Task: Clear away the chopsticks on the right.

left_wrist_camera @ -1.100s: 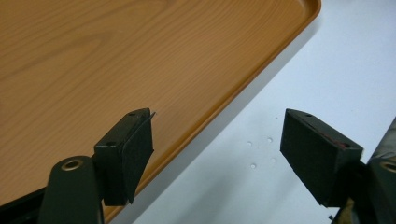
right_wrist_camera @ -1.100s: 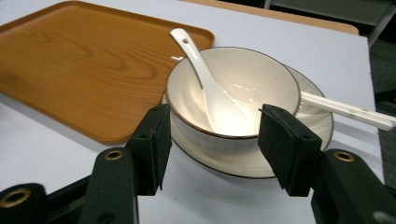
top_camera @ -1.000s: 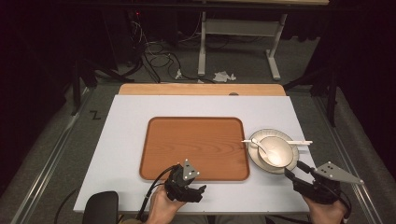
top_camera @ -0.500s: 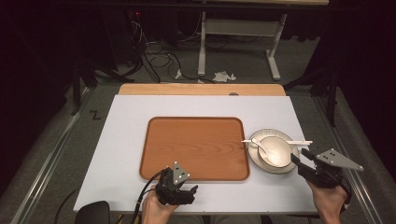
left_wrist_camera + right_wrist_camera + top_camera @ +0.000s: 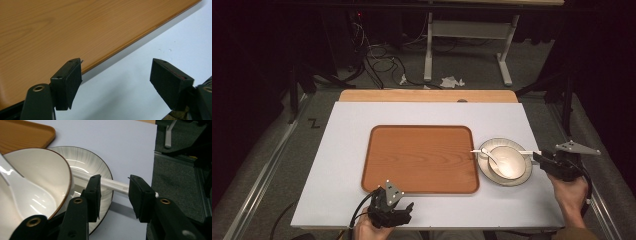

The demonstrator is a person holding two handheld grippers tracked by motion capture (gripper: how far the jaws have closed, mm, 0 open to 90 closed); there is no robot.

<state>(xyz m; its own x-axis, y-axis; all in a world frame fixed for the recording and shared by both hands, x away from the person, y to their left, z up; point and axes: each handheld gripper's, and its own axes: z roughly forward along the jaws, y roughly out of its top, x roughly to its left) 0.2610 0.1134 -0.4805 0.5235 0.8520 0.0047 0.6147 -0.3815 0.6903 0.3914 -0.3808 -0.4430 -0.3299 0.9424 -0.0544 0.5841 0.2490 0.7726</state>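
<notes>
Right gripper view: white chopstick crosses between the right tongs, apart, just been closing.

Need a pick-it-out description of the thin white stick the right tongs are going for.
Start at the big wooden tray mid-table; just right of it sits a pale ribbed plate carrying a cream bowl with a white spoon. The white stick lies across the plate's far rim behind the bowl, its end overhanging toward the right tongs. It is the one long, thin, straight piece there.
</notes>
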